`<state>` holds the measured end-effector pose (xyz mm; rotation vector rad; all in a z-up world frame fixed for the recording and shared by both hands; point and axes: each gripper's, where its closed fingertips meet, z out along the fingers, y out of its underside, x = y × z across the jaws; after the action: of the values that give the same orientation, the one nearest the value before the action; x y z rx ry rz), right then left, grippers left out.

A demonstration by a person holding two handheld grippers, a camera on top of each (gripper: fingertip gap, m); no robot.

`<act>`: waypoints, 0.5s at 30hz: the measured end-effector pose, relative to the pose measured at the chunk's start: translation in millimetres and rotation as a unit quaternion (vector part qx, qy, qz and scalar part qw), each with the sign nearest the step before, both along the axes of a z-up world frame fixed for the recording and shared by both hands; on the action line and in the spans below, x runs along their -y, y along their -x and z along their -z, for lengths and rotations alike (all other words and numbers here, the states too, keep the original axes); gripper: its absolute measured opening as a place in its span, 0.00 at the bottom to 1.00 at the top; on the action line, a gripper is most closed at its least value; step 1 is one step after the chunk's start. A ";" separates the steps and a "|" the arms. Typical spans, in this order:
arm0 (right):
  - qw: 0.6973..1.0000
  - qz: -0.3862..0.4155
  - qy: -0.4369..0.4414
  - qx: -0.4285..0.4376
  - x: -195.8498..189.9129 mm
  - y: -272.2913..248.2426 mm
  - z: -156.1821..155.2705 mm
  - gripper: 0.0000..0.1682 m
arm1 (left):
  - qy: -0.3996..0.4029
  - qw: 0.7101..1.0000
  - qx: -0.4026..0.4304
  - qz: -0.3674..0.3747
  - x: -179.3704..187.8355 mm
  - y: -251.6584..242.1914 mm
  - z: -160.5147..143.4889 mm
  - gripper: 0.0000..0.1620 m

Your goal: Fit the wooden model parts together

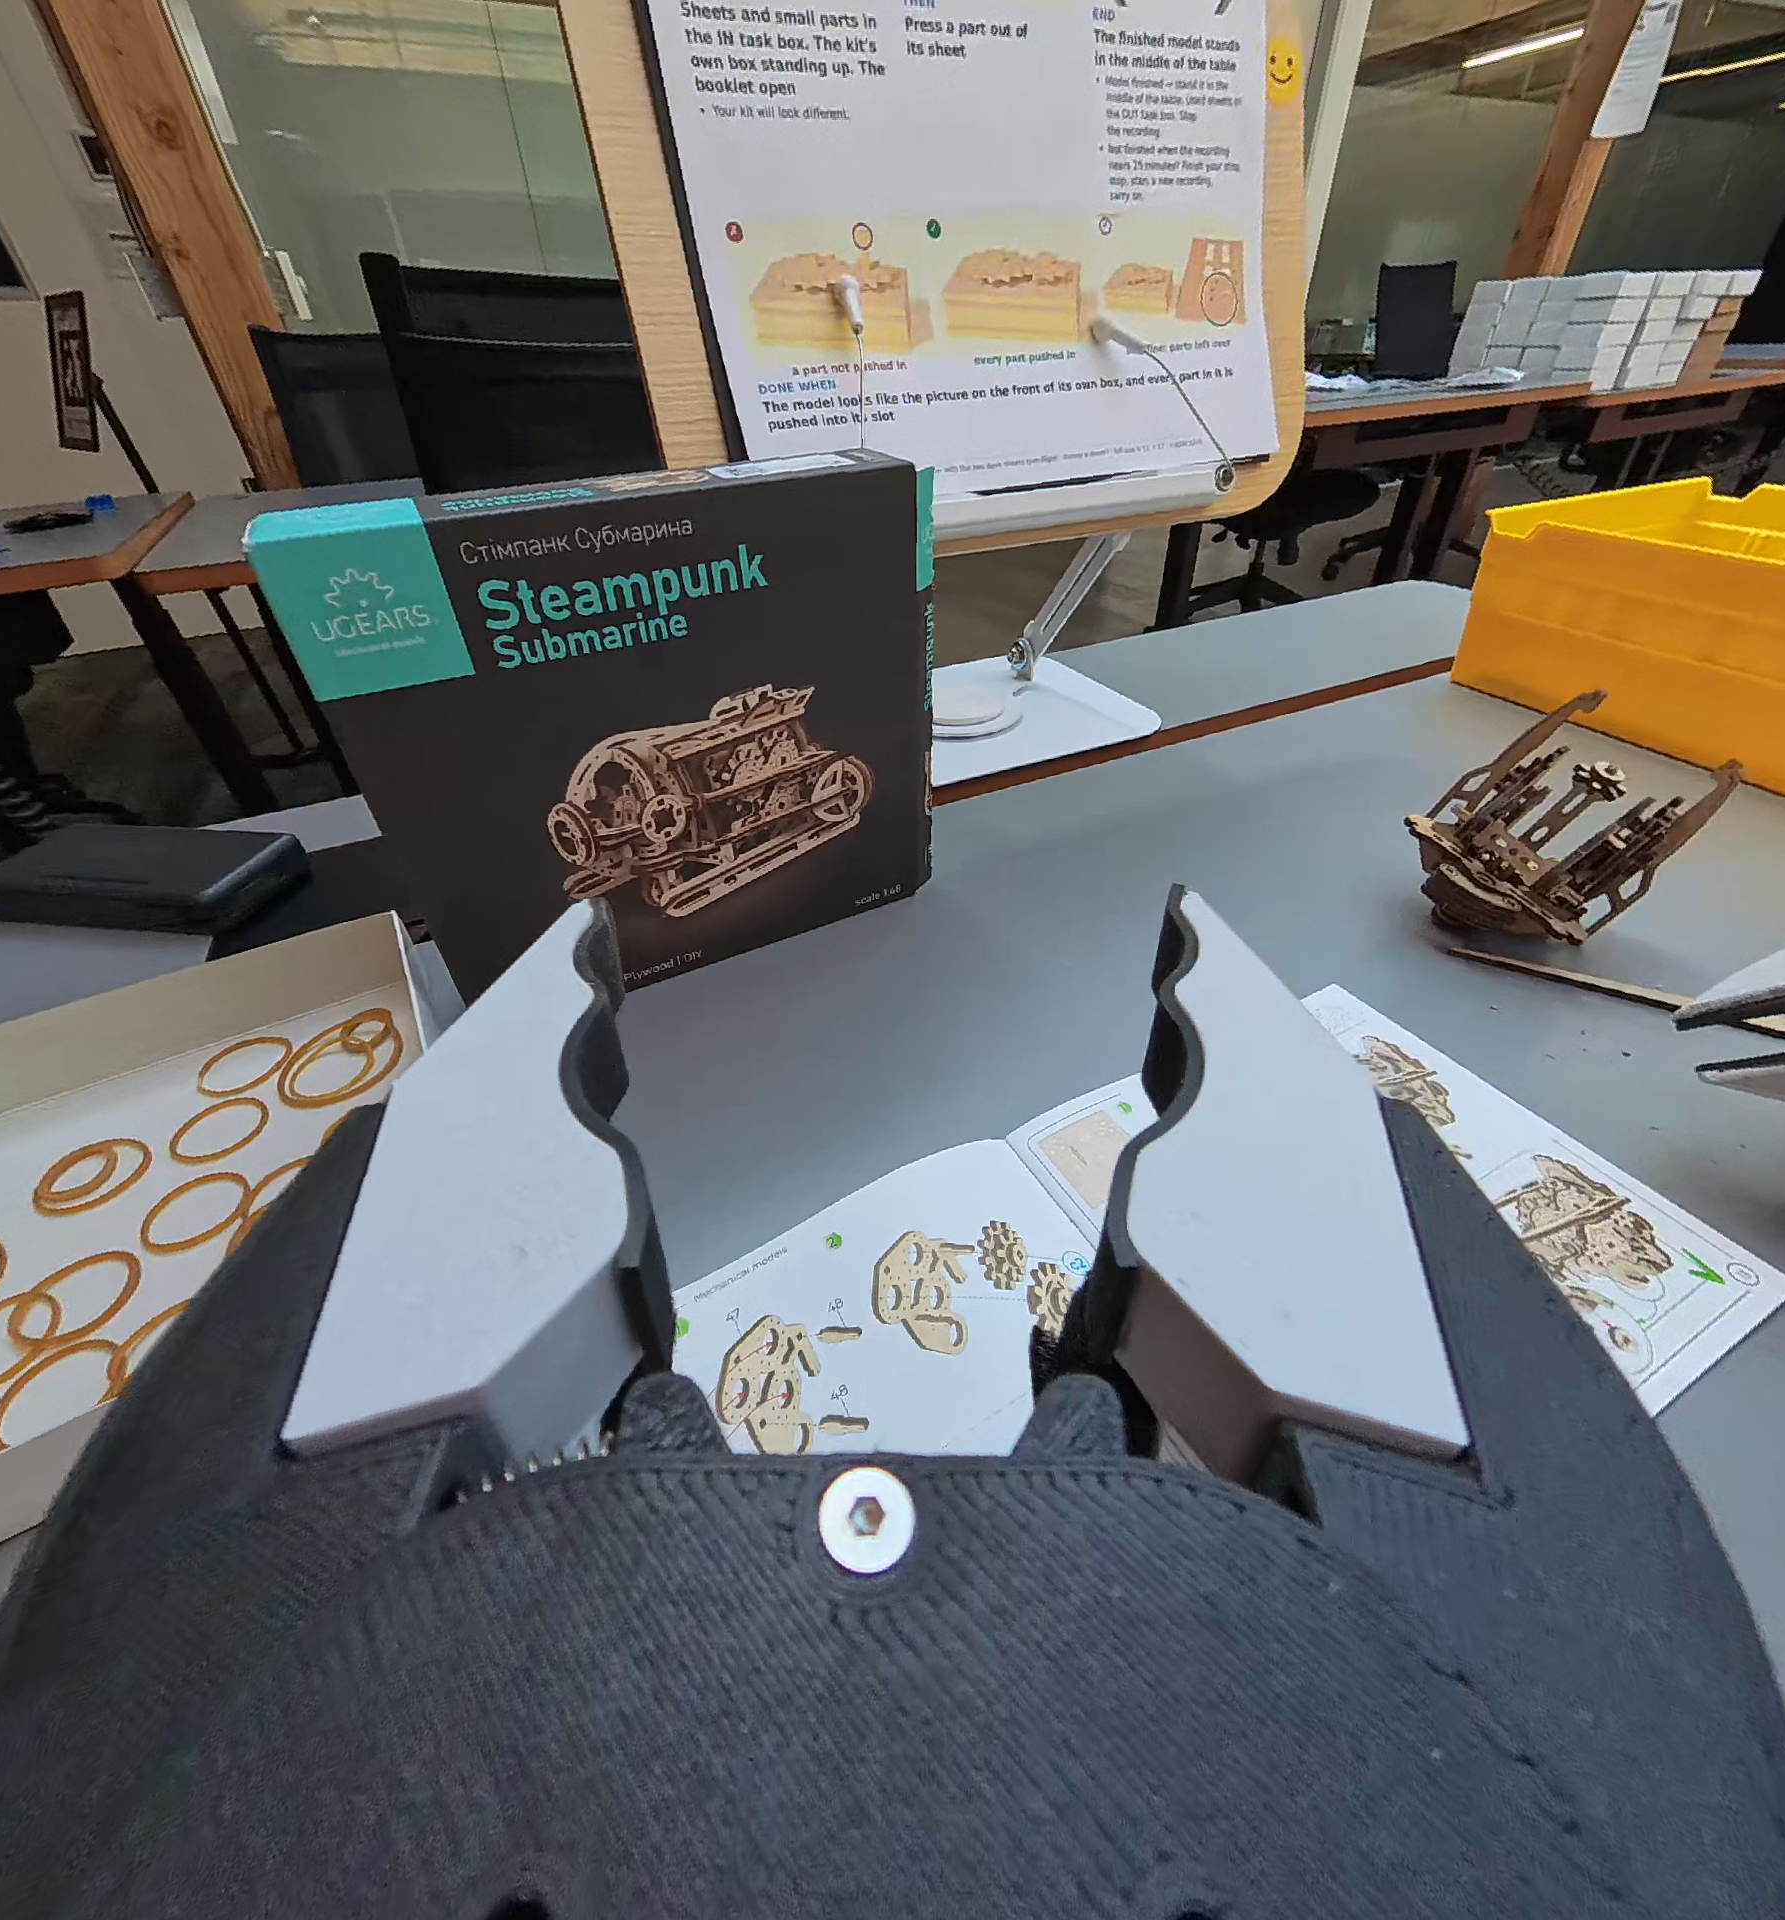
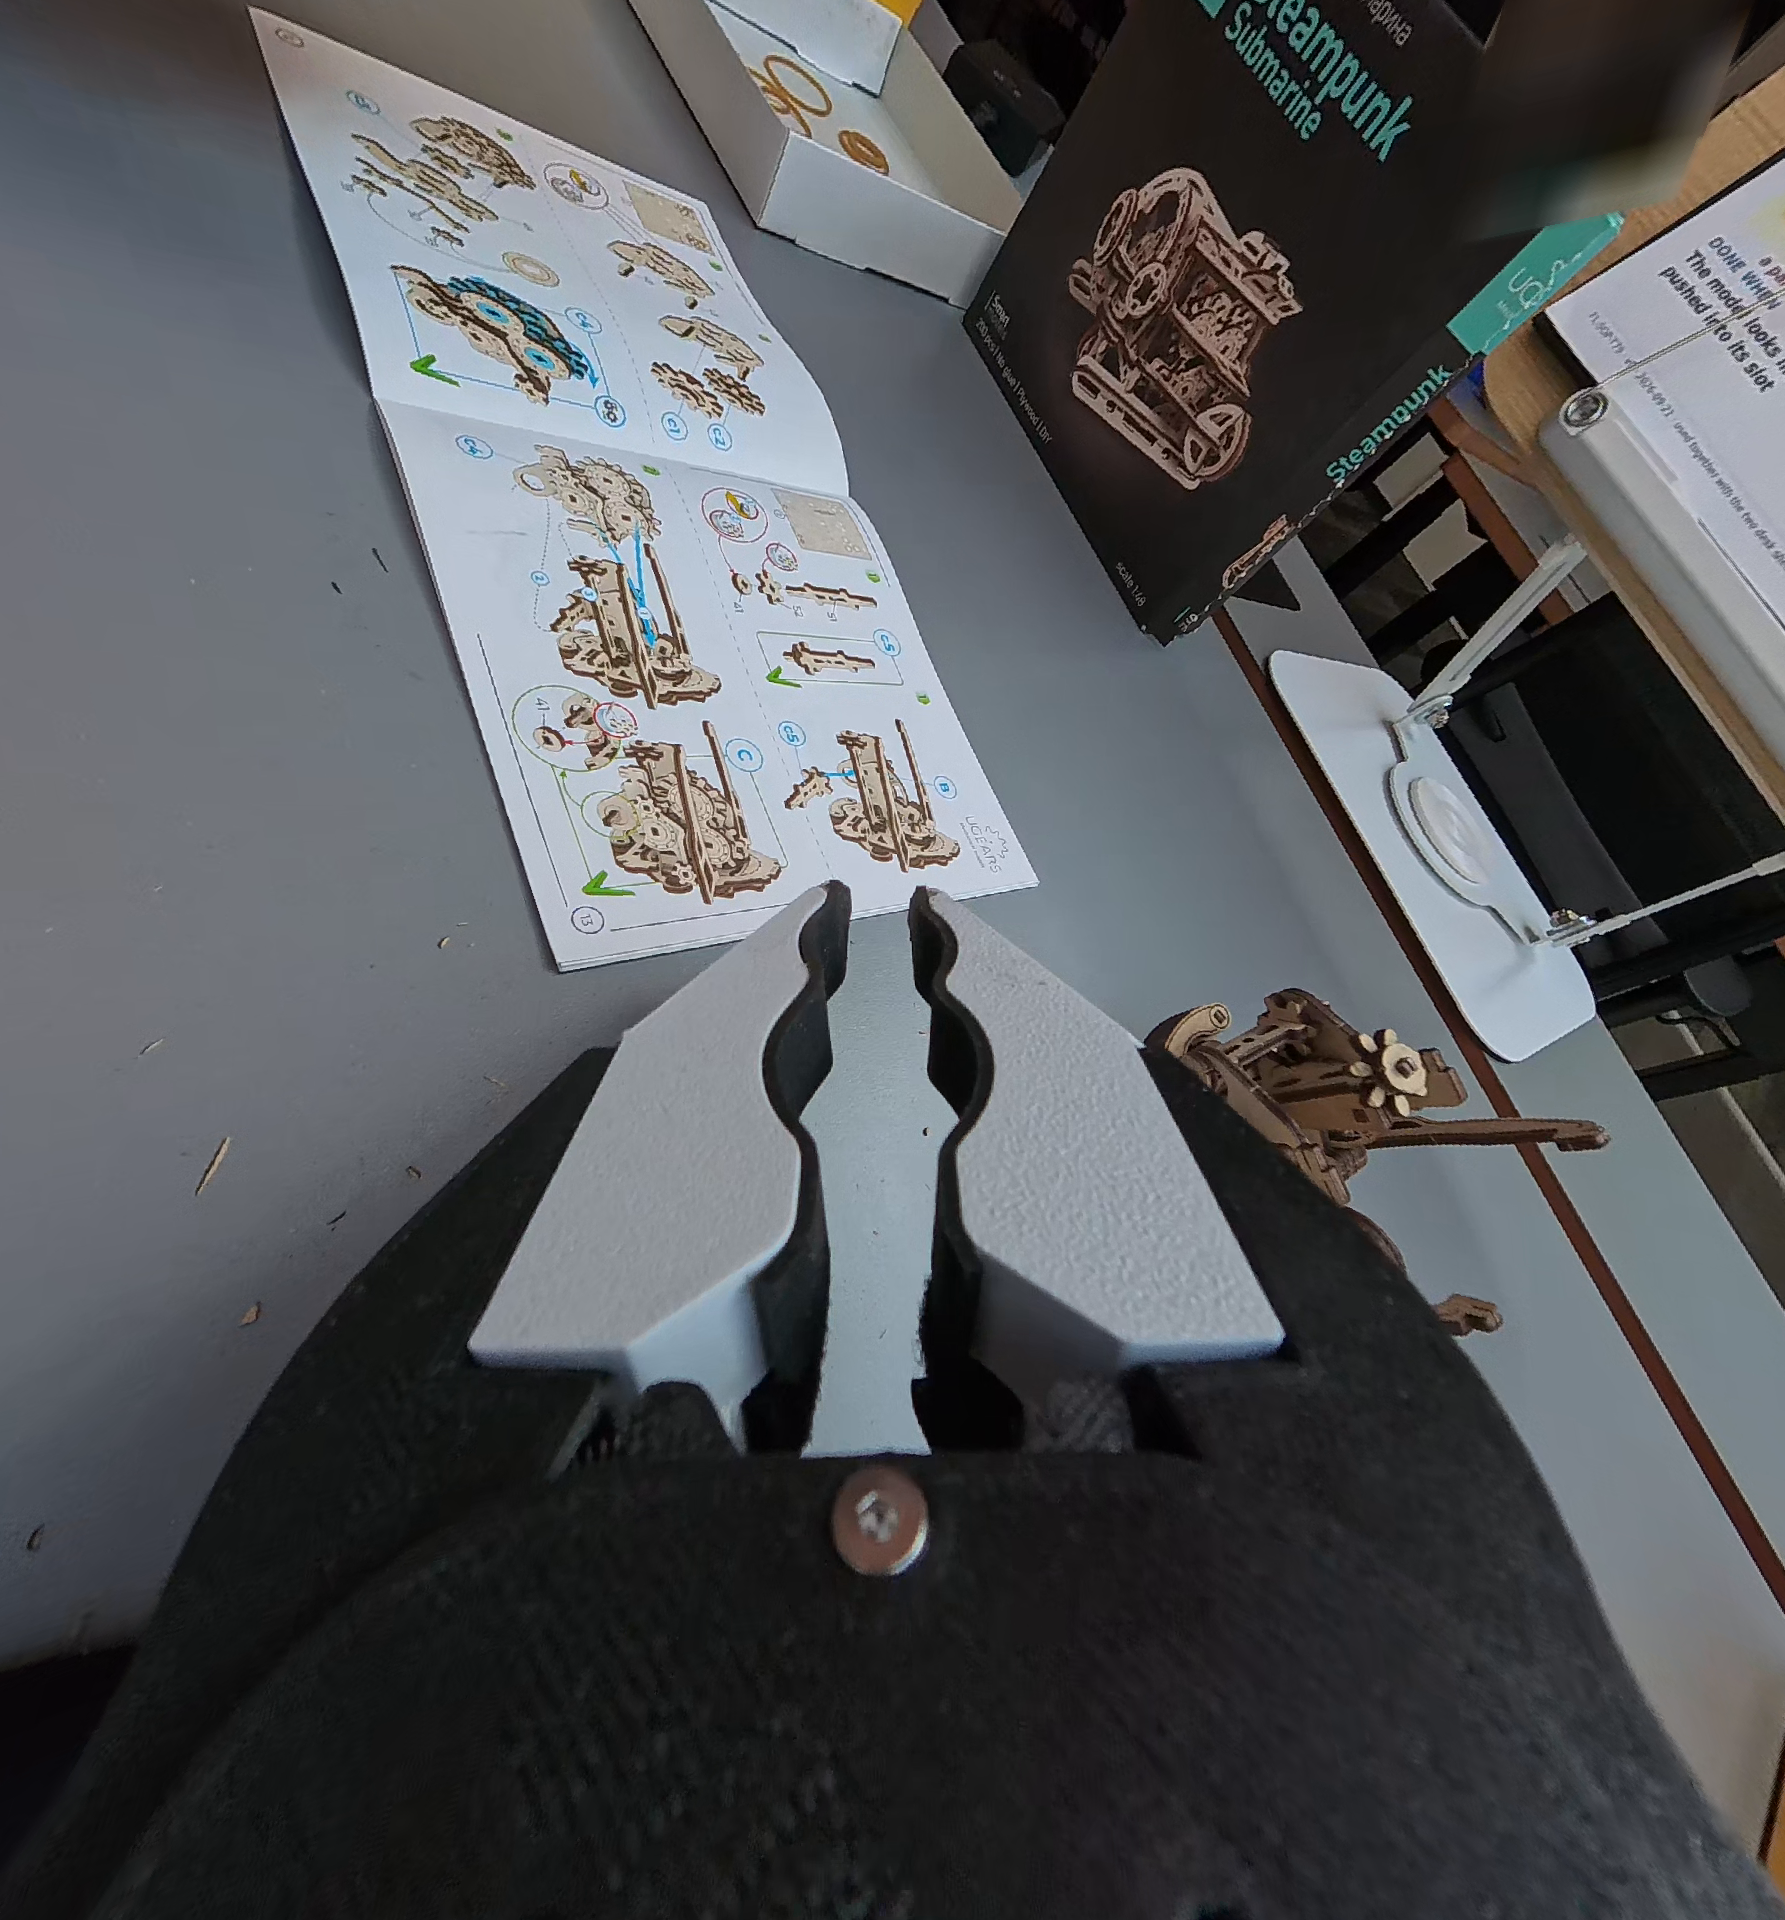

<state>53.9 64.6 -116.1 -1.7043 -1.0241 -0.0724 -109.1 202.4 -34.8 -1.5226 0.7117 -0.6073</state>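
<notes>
We hold our left gripper [image 1: 883, 935] above the grey table [image 1: 1231, 831] with its jaws spread wide and nothing between them; bare tabletop and the open booklet [image 1: 909, 1299] show in the gap. Our right gripper [image 2: 880, 896] has its jaws drawn narrow, a thin slit of table between the tips, and it grips nothing. Both have pale grey fingers lined with black wavy pads, set in a ribbed black body.

The half-built wooden model [image 1: 1553, 831] stands on the table to the right, apart from both grippers, near the yellow bin [image 1: 1646, 634] by the table's far edge. It is dark laser-cut plywood: slotted plates, curved arms sticking up, a small toothed gear on top. In the right wrist view the model [image 2: 1314, 1081] sits just beside our right finger, close to the table's brown edge strip [image 2: 1553, 1195]. A thin wooden stick [image 1: 1615, 987] lies flat in front of it.

The dark kit box [image 1: 639, 727] stands upright behind the booklet. At the left, a shallow white tray [image 1: 171, 997] holds orange rubber bands [image 1: 88, 1174]. Open tabletop lies between box, booklet and model. Small wood splinters [image 2: 213, 1164] dot the table.
</notes>
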 end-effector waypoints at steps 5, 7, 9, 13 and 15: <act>1.000 0.003 0.001 0.002 -0.6 -1.1 0.7 0.06 | -0.011 1.000 0.014 -0.006 0.1 5.3 -6.0 0.62; 1.000 0.006 0.002 0.002 -1.0 -1.9 1.0 0.06 | -0.009 1.000 0.022 -0.008 -0.9 7.4 -7.1 0.61; 1.000 0.011 0.002 0.003 -2.1 -3.9 0.9 0.06 | -0.003 1.000 0.025 -0.008 -1.7 8.3 -6.4 0.61; 1.000 0.015 0.005 0.002 -2.8 -5.4 1.6 0.06 | 0.005 1.000 0.030 -0.004 -1.7 8.2 -5.4 0.61; 1.000 0.019 0.004 0.005 -3.5 -6.6 1.7 0.06 | 0.005 0.999 0.031 0.000 -0.9 7.6 -5.8 0.60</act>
<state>60.5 68.1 -117.8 -1.7326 -0.9997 -0.1014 -116.7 203.3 -29.0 -1.5064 0.6610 -0.6560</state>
